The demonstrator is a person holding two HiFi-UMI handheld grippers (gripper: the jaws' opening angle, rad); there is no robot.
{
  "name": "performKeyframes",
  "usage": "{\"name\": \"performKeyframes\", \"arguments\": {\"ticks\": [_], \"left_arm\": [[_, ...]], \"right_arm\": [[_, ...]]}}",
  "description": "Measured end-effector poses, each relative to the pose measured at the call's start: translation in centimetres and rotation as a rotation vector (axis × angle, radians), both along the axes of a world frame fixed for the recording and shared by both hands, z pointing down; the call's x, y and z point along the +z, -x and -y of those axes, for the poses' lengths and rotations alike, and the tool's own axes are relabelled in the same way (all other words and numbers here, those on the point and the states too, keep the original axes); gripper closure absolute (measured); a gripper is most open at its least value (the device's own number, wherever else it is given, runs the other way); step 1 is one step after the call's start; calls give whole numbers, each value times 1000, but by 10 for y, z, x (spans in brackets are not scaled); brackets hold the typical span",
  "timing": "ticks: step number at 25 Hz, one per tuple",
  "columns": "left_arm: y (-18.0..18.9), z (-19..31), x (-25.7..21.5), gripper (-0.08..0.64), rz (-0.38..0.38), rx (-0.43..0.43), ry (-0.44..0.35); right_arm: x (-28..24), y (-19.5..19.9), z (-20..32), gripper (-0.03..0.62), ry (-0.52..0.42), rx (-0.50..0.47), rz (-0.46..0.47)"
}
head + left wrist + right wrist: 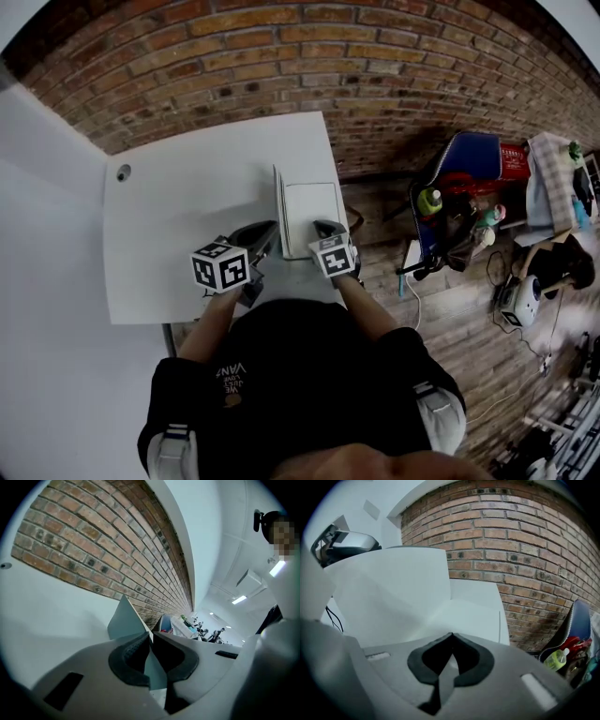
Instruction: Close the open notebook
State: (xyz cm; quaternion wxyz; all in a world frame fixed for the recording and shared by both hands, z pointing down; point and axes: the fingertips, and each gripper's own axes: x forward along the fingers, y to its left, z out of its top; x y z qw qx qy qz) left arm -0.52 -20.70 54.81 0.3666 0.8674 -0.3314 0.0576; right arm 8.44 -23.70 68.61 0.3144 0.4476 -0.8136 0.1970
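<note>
Fingers of your left gripper [266, 236] are clamped on the cover [278, 208] of the notebook [314, 214], standing it upright so it can swing over toward 3 o'clock. Your right gripper [328, 228], fingers pressed together with nothing clearly between them, sits at the notebook's 6 o'clock edge, probably to steady it. The notebook lies at the 3 o'clock side of the desk [178, 216], with the brick wall [281, 66] beyond.

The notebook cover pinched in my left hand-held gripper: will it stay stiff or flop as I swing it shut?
Probably fairly stiff: the cover stands straight beyond the left hand-held gripper, with no sag. It looks thin, so likely light and apt to drop shut once past upright. The notebook lies flat on the smooth table, so it may slide.
</note>
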Motion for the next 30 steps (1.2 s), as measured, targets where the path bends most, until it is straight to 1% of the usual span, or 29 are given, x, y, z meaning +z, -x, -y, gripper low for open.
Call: {"name": "performKeyframes", "arguments": {"ticks": [4, 8, 14, 19, 25, 30], "left_arm": [[-11, -1, -1, 526, 7, 37, -7], [-22, 1, -3, 526, 8, 68, -15], [-39, 1, -6, 526, 1, 115, -24], [-53, 0, -8, 527, 0, 158, -35], [-63, 0, -5, 528, -5, 194, -38], [-77, -1, -1, 526, -4, 220, -45]], "right_arm": [[0, -10, -3, 594, 10, 32, 22], [-7, -23, -3, 594, -2, 63, 39], [-16, -51, -13, 594, -8, 132, 35], [-9, -74, -30, 594, 18, 191, 10], [-12, -88, -44, 594, 7, 260, 20], [-22, -92, -49, 594, -14, 281, 40]]}}
